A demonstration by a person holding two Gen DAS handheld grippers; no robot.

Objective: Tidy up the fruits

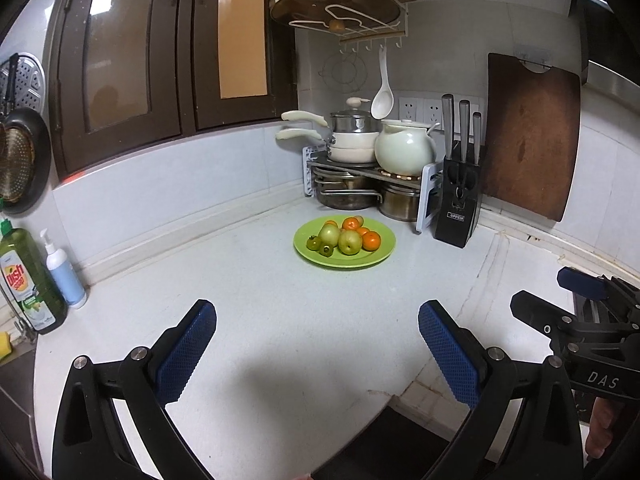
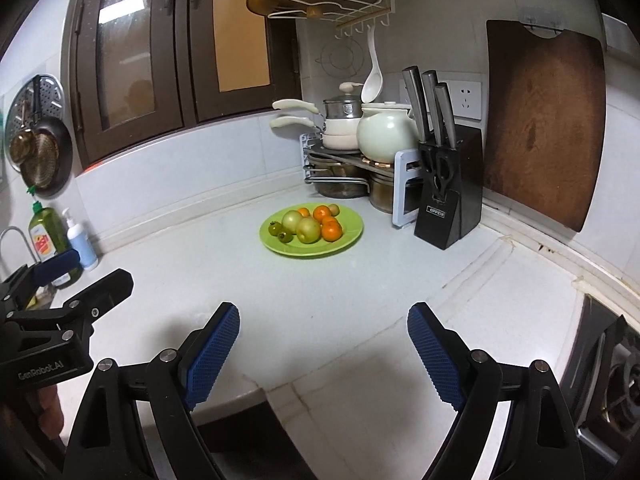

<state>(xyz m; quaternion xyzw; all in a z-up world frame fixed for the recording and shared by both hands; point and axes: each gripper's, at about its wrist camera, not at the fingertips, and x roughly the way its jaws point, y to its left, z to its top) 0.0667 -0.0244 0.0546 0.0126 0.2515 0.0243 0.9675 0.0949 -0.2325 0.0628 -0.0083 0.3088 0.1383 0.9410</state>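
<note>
Kitchen corner, white countertop [image 1: 280, 320]. All visible fruit sits gathered on 1 green plate [image 1: 380, 258], set toward the back corner, just in front of the pot rack [image 1: 360, 172] and to the left of the black knife block [image 1: 458, 204].

Plate contents, as far as the views resolve: 2 pale green apples [image 1: 349, 242] side by side at the middle; at least 3 oranges [image 1: 371, 241] clustered behind and to the right of them; 2 small dark green tomatoes [image 1: 314, 243] at the left front edge. The pieces touch one another in 1 loose heap, roughly grouped by kind. No loose fruit shows on the counter.

Left gripper [image 1: 316, 354]: jaws spread wide, nothing between the blue pads, held low over the near counter edge, well apart from the plate. Right gripper [image 2: 323, 354]: likewise spread and empty, held beside the left, pointed toward the plate. Both cameras look straight at the fruit, so the pair appears held back to keep the whole plate in view.

Judgement: this fits 2 readings. Either the heap is what awaits sorting, or the plate is where the fruit was meant to end up. The frames do not settle which.

Wooden cutting board [image 1: 528, 136] leans on the right wall; dish soap bottle [image 1: 28, 276] stands at far left, by the sink.
</note>
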